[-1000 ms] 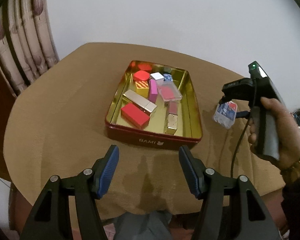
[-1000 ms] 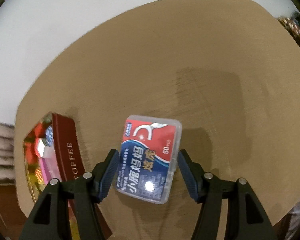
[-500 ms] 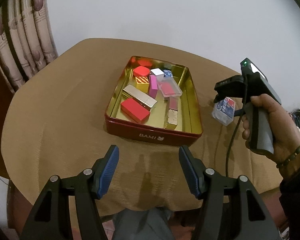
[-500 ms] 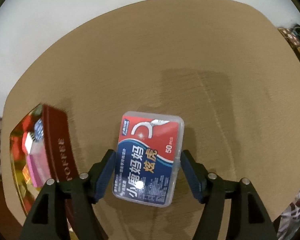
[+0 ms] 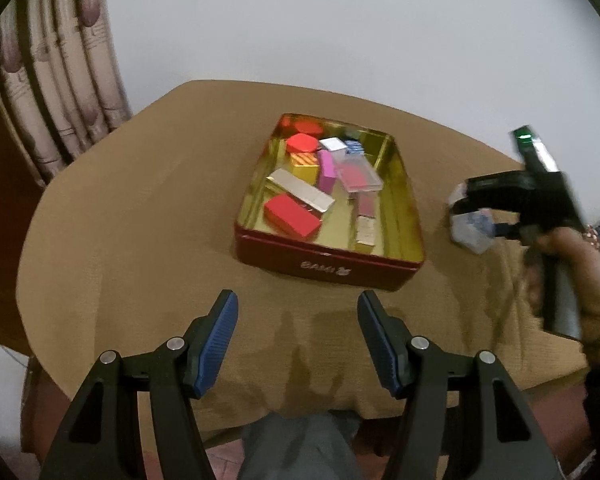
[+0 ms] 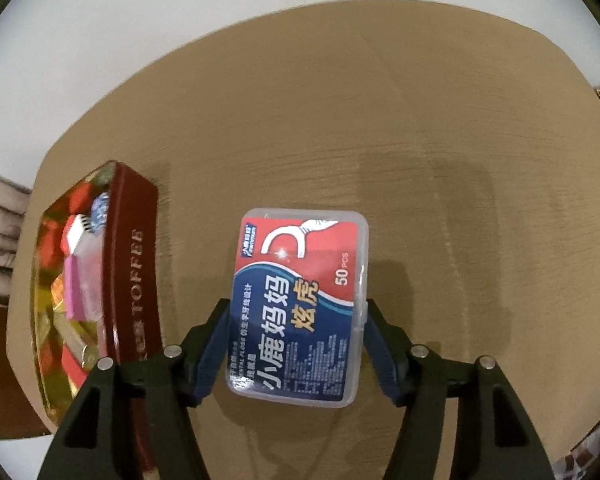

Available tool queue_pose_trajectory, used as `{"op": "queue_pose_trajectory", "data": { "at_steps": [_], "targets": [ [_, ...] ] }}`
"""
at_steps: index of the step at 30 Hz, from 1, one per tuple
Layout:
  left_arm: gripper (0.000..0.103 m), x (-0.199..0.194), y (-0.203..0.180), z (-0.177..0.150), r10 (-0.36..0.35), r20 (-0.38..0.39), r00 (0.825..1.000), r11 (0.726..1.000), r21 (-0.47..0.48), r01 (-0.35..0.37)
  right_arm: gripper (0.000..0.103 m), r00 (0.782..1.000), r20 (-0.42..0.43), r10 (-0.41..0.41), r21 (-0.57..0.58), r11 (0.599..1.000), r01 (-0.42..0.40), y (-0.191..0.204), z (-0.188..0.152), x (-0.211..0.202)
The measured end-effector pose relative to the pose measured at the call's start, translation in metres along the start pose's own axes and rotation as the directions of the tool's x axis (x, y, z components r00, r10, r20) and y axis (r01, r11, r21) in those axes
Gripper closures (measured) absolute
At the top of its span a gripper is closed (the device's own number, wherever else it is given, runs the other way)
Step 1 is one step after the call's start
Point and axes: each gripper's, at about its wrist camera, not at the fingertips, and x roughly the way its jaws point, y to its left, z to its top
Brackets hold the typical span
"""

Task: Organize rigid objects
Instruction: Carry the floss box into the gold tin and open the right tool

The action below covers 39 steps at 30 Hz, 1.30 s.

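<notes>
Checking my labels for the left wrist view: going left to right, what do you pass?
Curtain → red tin → floss box in the closing right gripper → the hand holding it.

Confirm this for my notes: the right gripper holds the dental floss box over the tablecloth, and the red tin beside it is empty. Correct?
Not quite. The red tin is not empty: the left wrist view shows several small boxes lying in it. The rest stands: the right gripper has the dental floss box between its closing jaws, over the tablecloth, with the tin beside it.
</notes>
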Motion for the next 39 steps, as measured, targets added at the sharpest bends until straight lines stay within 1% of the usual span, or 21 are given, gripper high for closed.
{"op": "queue_pose_trajectory", "data": {
  "at_steps": [1,3,5,7,8,10,13,18,20,21,26,28,31,33,35,37,38,39],
  "targets": [
    [0.045,0.0,0.002,-0.002,0.01,-0.003,1.0,1.0,-0.003,-0.01,0.039,1.0,0.009,0.022,-0.009,1.0,-0.022,-0.009,-0.002,-0.012],
    [0.045,0.001,0.006,-0.004,0.028,-0.008,1.0,1.0,-0.011,-0.028,0.039,0.996,0.036,0.084,-0.048,0.995,-0.082,-0.004,-0.007,-0.034],
    [0.045,0.0,0.011,-0.008,0.047,-0.012,0.999,0.999,-0.023,-0.047,0.039,0.989,0.059,0.134,-0.106,0.986,-0.127,0.015,-0.013,-0.06],
    [0.045,-0.002,0.015,-0.011,0.055,-0.013,0.998,0.998,-0.035,-0.055,0.039,0.982,0.066,0.176,-0.158,0.974,-0.164,0.032,-0.013,-0.087],
    [0.045,-0.002,0.017,-0.013,0.058,-0.016,0.998,0.997,-0.041,-0.059,0.039,0.979,0.064,0.195,-0.184,0.966,-0.181,0.043,-0.012,-0.095],
    [0.045,-0.003,0.02,-0.015,0.061,-0.016,0.998,0.997,-0.046,-0.061,0.039,0.969,0.042,0.242,-0.221,0.948,-0.227,0.047,-0.009,-0.107],
    [0.045,-0.002,0.022,-0.017,0.065,-0.02,0.998,0.997,-0.047,-0.066,0.039,0.963,-0.011,0.269,-0.265,0.928,-0.263,0.054,-0.011,-0.11],
    [0.045,-0.002,0.021,-0.017,0.064,-0.012,0.998,0.997,-0.033,-0.064,0.039,0.968,-0.066,0.24,-0.319,0.914,-0.249,0.045,-0.013,-0.094],
    [0.045,-0.002,0.021,-0.017,0.066,-0.007,0.998,0.998,-0.025,-0.066,0.039,0.974,-0.071,0.215,-0.341,0.912,-0.226,0.057,-0.015,-0.086],
    [0.045,-0.002,0.021,-0.018,0.063,-0.007,0.998,0.998,-0.024,-0.064,0.039,0.975,-0.079,0.208,-0.34,0.914,-0.222,0.06,-0.014,-0.075],
    [0.045,0.003,0.022,-0.019,0.067,-0.015,0.998,0.998,-0.021,-0.067,0.038,0.987,-0.085,0.135,-0.369,0.916,-0.158,0.071,-0.023,-0.04],
    [0.045,0.003,0.023,-0.019,0.065,-0.008,0.998,0.998,-0.023,-0.065,0.038,0.985,-0.101,0.138,-0.354,0.921,-0.165,0.074,-0.024,-0.027],
    [0.045,0.003,0.023,-0.02,0.077,0.003,0.997,0.997,-0.012,-0.077,0.038,0.994,-0.075,0.082,-0.377,0.92,-0.105,0.077,-0.027,-0.018],
    [0.045,0.003,0.021,-0.021,0.076,0.009,0.997,0.997,-0.004,-0.076,0.038,0.996,-0.032,0.082,-0.401,0.912,-0.088,0.078,-0.03,-0.02],
    [0.045,0.001,0.021,-0.021,0.08,0.015,0.997,0.997,0.002,-0.08,0.038,0.994,0.038,0.105,-0.421,0.903,-0.079,0.075,-0.034,-0.03],
    [0.04,0.0,0.019,-0.021,0.082,0.025,0.996,0.997,0.008,-0.082,0.038,0.981,0.108,0.159,-0.432,0.897,-0.098,0.068,-0.037,-0.049],
    [0.038,-0.001,0.018,-0.021,0.092,0.03,0.995,0.996,0.009,-0.092,0.038,0.97,0.152,0.188,-0.434,0.895,-0.105,0.064,-0.04,-0.061],
    [0.036,-0.002,0.018,-0.021,0.095,0.034,0.995,0.995,0.011,-0.096,0.038,0.954,0.213,0.212,-0.445,0.89,-0.098,0.059,-0.046,-0.075]
  ]
}}
